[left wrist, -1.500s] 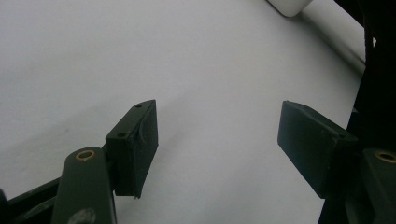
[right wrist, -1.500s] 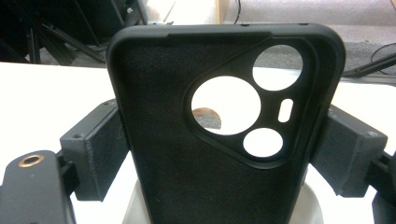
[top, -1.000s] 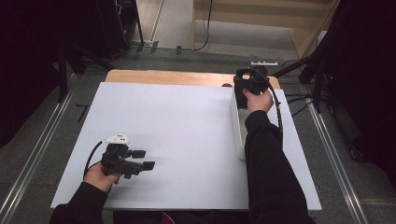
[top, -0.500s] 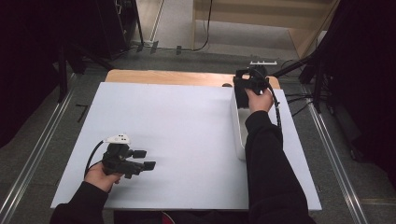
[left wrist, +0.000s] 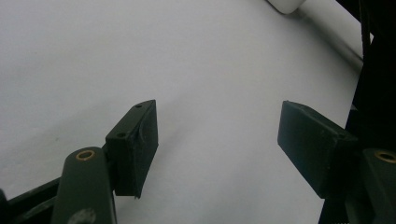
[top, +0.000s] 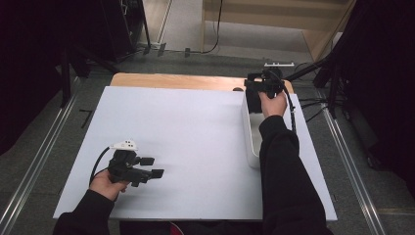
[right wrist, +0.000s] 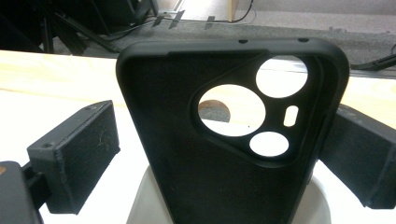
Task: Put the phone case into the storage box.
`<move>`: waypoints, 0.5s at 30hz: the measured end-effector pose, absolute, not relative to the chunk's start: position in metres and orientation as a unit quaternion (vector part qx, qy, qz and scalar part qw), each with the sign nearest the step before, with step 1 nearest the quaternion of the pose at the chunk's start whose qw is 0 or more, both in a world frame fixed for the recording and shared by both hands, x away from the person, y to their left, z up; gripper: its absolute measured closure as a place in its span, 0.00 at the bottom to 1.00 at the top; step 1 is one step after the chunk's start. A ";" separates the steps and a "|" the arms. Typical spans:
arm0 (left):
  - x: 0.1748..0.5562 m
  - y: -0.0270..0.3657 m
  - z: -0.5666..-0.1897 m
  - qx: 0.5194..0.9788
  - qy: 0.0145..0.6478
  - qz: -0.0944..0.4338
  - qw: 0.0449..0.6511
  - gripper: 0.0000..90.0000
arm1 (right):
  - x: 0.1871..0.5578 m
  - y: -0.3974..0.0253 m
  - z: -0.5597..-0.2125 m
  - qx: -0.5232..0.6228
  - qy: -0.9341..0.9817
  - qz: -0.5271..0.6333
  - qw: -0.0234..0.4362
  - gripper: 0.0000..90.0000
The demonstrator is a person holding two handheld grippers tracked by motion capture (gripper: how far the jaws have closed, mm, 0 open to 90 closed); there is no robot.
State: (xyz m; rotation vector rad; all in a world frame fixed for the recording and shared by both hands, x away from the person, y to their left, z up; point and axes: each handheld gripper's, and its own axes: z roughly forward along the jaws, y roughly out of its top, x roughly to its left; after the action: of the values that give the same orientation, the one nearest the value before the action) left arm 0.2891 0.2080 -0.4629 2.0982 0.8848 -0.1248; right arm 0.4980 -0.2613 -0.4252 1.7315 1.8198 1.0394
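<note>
black phone case [right wrist: 224, 154] stands upright between the fingers of your right gripper [top: 262, 88] at the far right of the tabletop [top: 195, 132], over the far end of the white tray [top: 249, 142]; whether they clamp it, you cannot tell. your left gripper [top: 151, 167] rests near left, fingers spread wide, holding nothing.

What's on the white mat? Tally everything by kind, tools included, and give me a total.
phone case: 1
white bin: 1
tools: 2, the left tool and the right tool
Total: 4
</note>
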 end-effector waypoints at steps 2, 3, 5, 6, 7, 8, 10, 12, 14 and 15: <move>0.289 0.208 -0.463 0.836 0.352 -0.050 0.417 0.32 | 0.498 -0.262 -0.424 0.620 0.657 0.372 0.213 0.01; 0.289 0.208 -0.463 0.837 0.351 -0.050 0.417 0.32 | 0.497 -0.261 -0.423 0.617 0.660 0.370 0.217 0.01; 0.290 0.208 -0.463 0.837 0.351 -0.050 0.417 0.32 | 0.497 -0.261 -0.422 0.615 0.664 0.365 0.219 0.01; 0.290 0.207 -0.463 0.837 0.351 -0.050 0.417 0.32 | 0.497 -0.262 -0.421 0.613 0.665 0.367 0.217 0.01; 0.290 0.207 -0.463 0.837 0.351 -0.050 0.418 0.32 | 0.497 -0.262 -0.420 0.611 0.665 0.372 0.214 0.01; 0.290 0.207 -0.463 0.837 0.350 -0.050 0.418 0.32 | 0.497 -0.262 -0.420 0.610 0.665 0.373 0.214 0.01; 0.290 0.207 -0.463 0.837 0.350 -0.050 0.417 0.32 | 0.496 -0.262 -0.417 0.612 0.666 0.370 0.212 0.01; 0.290 0.207 -0.463 0.837 0.350 -0.050 0.417 0.32 | 0.496 -0.262 -0.415 0.613 0.667 0.366 0.214 0.01; 0.290 0.207 -0.463 0.837 0.350 -0.050 0.417 0.32 | 0.496 -0.262 -0.412 0.615 0.667 0.362 0.215 0.01; 0.289 0.207 -0.463 0.837 0.351 -0.050 0.416 0.32 | 0.495 -0.263 -0.411 0.615 0.667 0.360 0.217 0.01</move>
State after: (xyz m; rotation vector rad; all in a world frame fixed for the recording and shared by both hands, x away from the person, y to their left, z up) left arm 0.2895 0.2074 -0.4630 2.1018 0.8816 -0.1256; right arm 0.4955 -0.2626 -0.4110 1.7049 1.8480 0.9977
